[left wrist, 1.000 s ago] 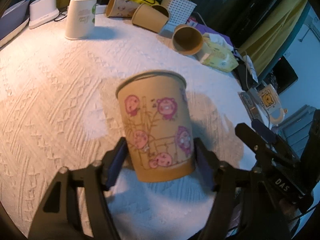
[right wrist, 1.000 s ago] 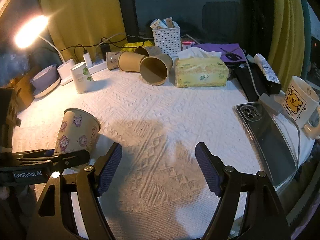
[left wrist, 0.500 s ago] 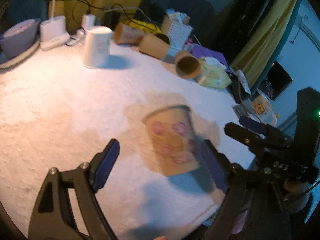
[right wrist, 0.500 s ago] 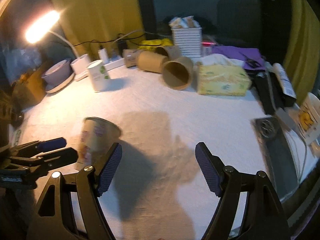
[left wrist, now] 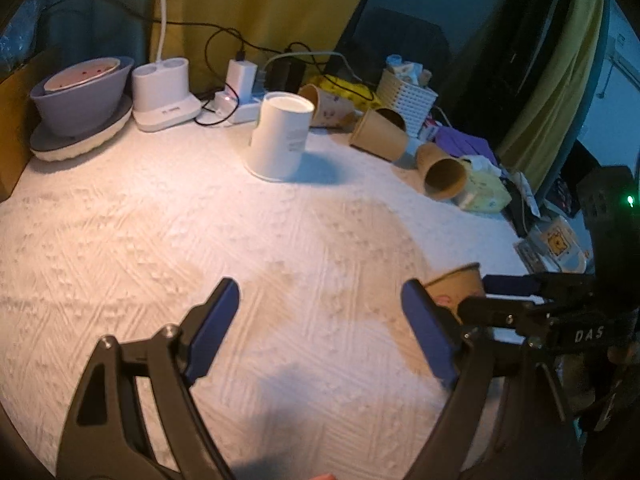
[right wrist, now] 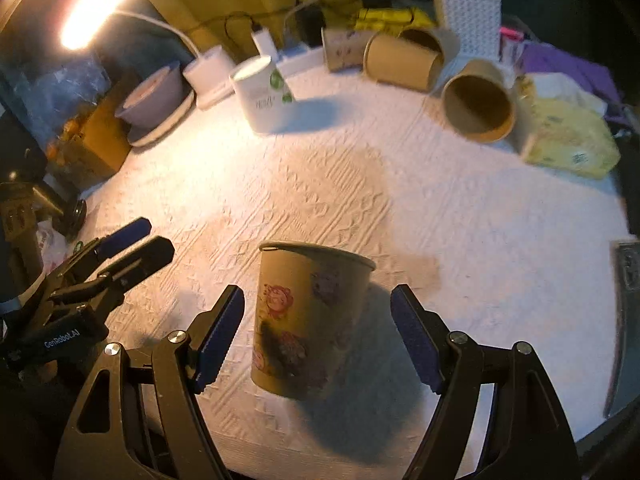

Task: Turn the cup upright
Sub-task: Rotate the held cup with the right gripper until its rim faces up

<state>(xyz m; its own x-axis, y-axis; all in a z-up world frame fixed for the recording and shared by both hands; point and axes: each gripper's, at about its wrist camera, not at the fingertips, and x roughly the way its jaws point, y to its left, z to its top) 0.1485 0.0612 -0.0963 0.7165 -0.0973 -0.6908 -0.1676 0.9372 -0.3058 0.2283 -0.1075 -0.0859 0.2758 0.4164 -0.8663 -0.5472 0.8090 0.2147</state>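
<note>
A tan paper cup with pink cartoon figures (right wrist: 308,320) stands upright on the white textured cloth (right wrist: 460,240), mouth up. My right gripper (right wrist: 318,338) is open with the cup between its blue pads, which stand clear of its sides. My left gripper (left wrist: 320,328) is open and empty; the same cup (left wrist: 456,286) shows just beyond its right finger, partly hidden by the right gripper's fingers (left wrist: 516,284). The left gripper also shows at the left of the right wrist view (right wrist: 132,246).
At the back lie three paper cups on their sides (right wrist: 478,106) (right wrist: 404,60) (right wrist: 340,48), with a white cup (right wrist: 262,94), tissue pack (right wrist: 568,144), white basket (right wrist: 472,12), grey bowl (left wrist: 80,98), chargers (left wrist: 164,96) and a lit lamp (right wrist: 96,4). A phone (right wrist: 626,268) lies at the right edge.
My left gripper let go of the cup, opened and swung away to the left. My right gripper moved in around the cup, which now stands upright on the cloth.
</note>
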